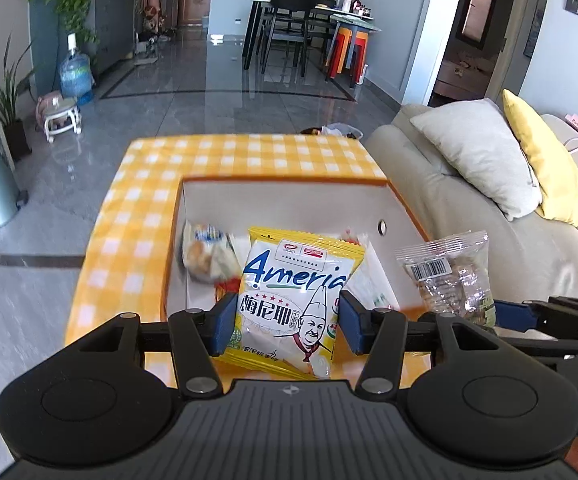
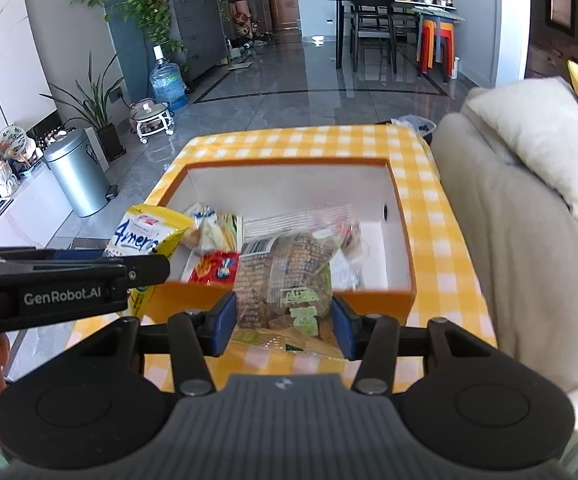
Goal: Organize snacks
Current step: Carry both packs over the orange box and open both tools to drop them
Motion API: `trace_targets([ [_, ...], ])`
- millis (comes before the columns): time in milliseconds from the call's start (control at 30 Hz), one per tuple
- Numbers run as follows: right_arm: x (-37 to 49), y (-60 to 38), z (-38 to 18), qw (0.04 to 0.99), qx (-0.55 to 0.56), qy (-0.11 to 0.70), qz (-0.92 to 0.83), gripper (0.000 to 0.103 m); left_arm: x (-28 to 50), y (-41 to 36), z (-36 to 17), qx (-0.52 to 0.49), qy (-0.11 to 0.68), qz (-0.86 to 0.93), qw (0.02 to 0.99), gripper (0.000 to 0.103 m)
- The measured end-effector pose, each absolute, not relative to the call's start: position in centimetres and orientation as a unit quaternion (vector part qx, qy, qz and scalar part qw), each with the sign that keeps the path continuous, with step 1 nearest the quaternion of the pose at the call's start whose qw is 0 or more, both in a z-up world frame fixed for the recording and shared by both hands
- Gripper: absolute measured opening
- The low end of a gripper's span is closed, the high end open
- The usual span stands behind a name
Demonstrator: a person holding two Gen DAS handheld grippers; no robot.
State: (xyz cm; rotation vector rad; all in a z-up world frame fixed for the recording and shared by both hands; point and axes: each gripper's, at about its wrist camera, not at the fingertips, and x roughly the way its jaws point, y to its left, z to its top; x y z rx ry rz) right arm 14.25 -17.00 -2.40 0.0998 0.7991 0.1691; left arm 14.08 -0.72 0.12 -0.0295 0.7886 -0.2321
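My left gripper (image 1: 287,326) is shut on a yellow and white snack packet (image 1: 293,292) and holds it upright at the near edge of the orange box (image 1: 285,178). It also shows in the right wrist view (image 2: 145,236). My right gripper (image 2: 283,330) is shut on a clear bag of brown snacks (image 2: 289,280) and holds it over the box's near wall (image 2: 373,300). The clear bag shows at the right of the left wrist view (image 1: 449,272). Inside the box lie a red packet (image 2: 215,268), a pale packet (image 2: 209,228) and other wrappers.
The box stands on a table with a yellow checked cloth (image 1: 137,216). A beige sofa (image 1: 489,220) with a grey cushion and a yellow cushion runs along the right. A steel bin (image 2: 77,172) stands on the floor to the left.
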Motion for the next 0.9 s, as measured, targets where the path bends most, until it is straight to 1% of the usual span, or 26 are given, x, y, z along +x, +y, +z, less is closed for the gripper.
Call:
trace_targets([
  [200, 18.5, -17.9, -1.6, 0.914, 0.067, 0.394, 0.071, 0.048, 17.5, -1.2, 0.8, 0.016, 0.380, -0.103, 0.919, 0.061],
  [367, 21.8, -17.4, -2.5, 0.912, 0.055, 0.401, 0.061, 0.048, 20.3, -1.6, -0.5, 0.049, 0.396, -0.087, 0.913, 0.061],
  [633, 25.5, -16.0, -6.2, 0.903, 0.001, 0.428, 0.043, 0.048, 23.4, -2.1, -4.5, 0.090, 0.436, -0.073, 0.892, 0.061],
  [900, 28.0, -15.4, -10.1, 0.889, -0.023, 0.457, 0.029, 0.048, 25.1, -2.5, -7.5, 0.130, 0.468, -0.068, 0.872, 0.061],
])
